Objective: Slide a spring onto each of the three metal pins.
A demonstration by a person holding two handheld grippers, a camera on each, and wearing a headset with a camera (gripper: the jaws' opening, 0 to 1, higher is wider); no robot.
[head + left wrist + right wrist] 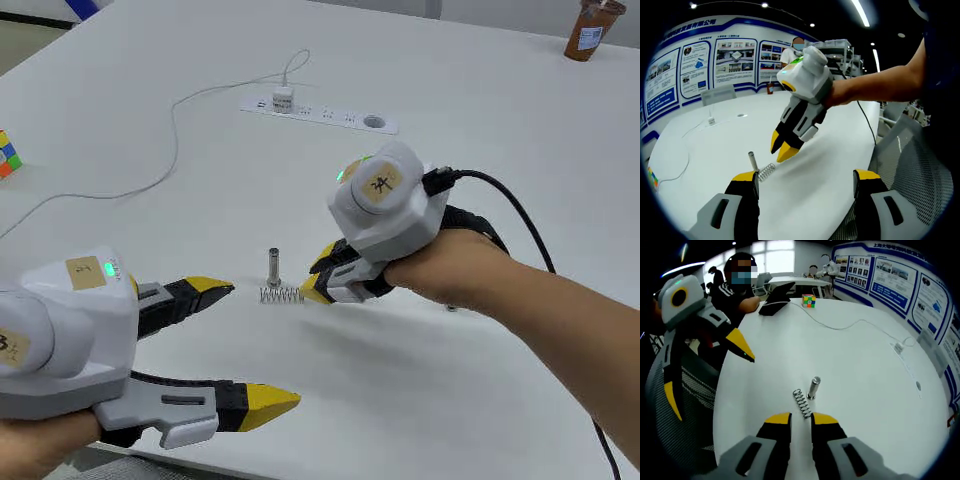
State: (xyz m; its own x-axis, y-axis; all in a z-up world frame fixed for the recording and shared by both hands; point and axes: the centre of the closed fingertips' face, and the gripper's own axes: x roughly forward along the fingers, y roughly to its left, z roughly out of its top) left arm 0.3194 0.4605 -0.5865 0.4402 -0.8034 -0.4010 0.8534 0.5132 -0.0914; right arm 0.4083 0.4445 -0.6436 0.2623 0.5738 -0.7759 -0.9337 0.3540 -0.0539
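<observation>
My right gripper [312, 290] has its jaws drawn close, a slim gap between them, tips down at the white table [450, 400]. The spring [281, 295] lies flat, one end right at those tips. Just beside it the metal pin [273, 266] stands upright, bare, toward the table's near edge. My left gripper [264, 344] hangs wide open and empty, nearer that edge.

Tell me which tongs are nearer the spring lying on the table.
Right. The right tongs sit with tips just off one end of the spring; the left tongs hang open farther away.
</observation>
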